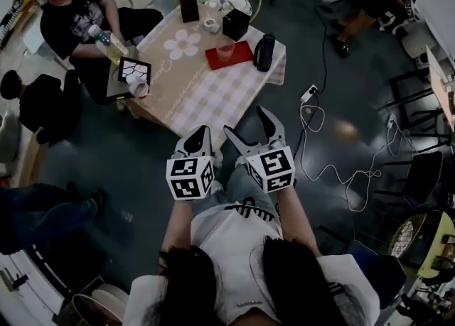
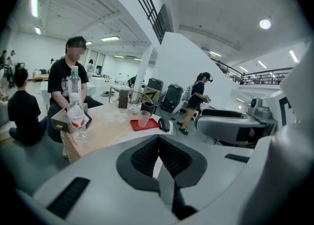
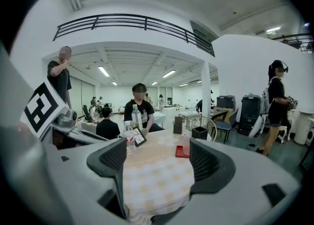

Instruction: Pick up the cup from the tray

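A translucent pink cup (image 1: 226, 49) stands upright on a red tray (image 1: 239, 57) at the far side of a table with a checked cloth (image 1: 206, 90). Both grippers hover over the floor in front of the table's near corner, well short of the tray. My left gripper (image 1: 198, 135) has its jaws together with nothing in them. My right gripper (image 1: 248, 123) stands open and empty. In the left gripper view the cup (image 2: 143, 118) and tray (image 2: 137, 125) lie far ahead beyond the closed pads (image 2: 147, 155). The right gripper (image 3: 158, 162) frames the tablecloth, with the tray (image 3: 181, 152) far off.
On the table stand a water bottle (image 1: 108, 46), a framed picture (image 1: 135, 71), two black boxes (image 1: 235, 24), a black pouch (image 1: 264, 52) beside the tray and small items at the back. A seated person (image 1: 71, 12) is at the table's left. Cables (image 1: 334, 170) trail on the floor to the right.
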